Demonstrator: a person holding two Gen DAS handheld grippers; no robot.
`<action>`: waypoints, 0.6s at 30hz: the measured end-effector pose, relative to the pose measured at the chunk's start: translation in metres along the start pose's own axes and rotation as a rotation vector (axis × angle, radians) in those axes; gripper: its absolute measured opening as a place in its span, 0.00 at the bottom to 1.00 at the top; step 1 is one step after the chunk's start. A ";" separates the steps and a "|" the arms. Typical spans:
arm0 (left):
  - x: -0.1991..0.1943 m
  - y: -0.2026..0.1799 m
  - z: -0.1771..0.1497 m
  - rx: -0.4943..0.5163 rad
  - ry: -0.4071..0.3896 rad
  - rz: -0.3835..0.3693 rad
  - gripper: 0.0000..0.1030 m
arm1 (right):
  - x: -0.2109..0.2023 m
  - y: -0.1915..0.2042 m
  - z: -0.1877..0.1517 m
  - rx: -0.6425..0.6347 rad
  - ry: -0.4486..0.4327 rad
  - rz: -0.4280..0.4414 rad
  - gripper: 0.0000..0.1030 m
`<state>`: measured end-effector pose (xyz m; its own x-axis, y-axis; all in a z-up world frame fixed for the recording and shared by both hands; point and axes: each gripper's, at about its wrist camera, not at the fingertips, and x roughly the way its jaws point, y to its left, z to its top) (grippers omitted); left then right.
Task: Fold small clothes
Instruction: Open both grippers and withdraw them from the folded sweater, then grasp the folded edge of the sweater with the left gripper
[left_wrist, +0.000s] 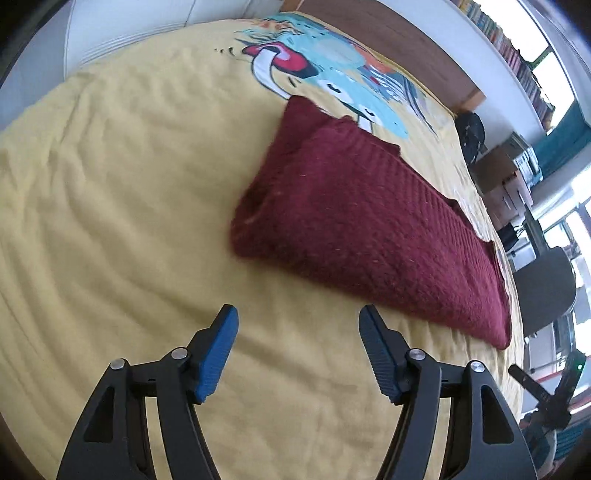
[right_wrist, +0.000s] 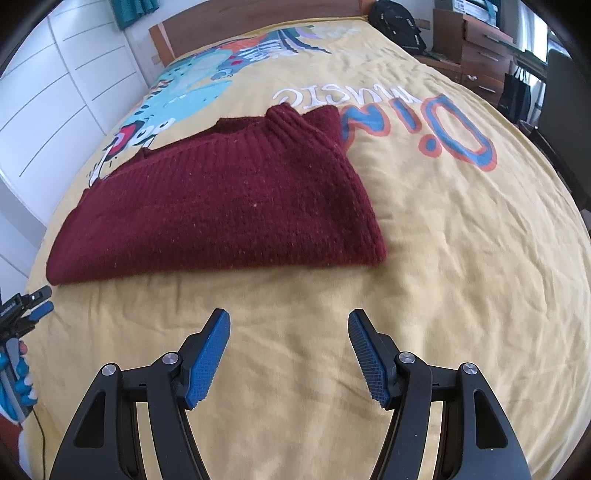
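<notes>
Maroon knit sweater (right_wrist: 221, 206) lies folded on the yellow bedspread (right_wrist: 443, 258), mid-frame. Both the left gripper (left_wrist: 299, 347) and right gripper (right_wrist: 290, 350) hover before it, jaws apart, gripping nothing.

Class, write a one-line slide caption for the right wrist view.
Open right gripper hovers over the yellow bedspread, just short of a folded maroon sweater.

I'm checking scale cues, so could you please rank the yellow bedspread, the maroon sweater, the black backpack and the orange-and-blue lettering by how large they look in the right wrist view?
1. yellow bedspread
2. maroon sweater
3. orange-and-blue lettering
4. black backpack, though it sits farthest away, so its true size is unsure.
</notes>
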<state>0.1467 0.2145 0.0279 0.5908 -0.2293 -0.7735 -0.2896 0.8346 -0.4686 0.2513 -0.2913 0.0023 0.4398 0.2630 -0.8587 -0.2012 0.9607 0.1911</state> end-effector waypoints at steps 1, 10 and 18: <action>0.001 0.002 0.002 -0.011 0.005 -0.020 0.60 | 0.001 0.000 -0.001 0.001 0.002 0.001 0.66; 0.035 0.017 0.034 -0.167 0.052 -0.196 0.60 | 0.008 -0.002 -0.001 -0.007 0.012 -0.003 0.66; 0.056 0.036 0.091 -0.253 0.014 -0.276 0.60 | 0.003 -0.016 0.004 0.000 -0.003 -0.019 0.66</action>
<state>0.2375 0.2772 0.0065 0.6627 -0.4365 -0.6085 -0.2988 0.5909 -0.7494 0.2599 -0.3053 -0.0015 0.4460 0.2446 -0.8610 -0.1925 0.9656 0.1746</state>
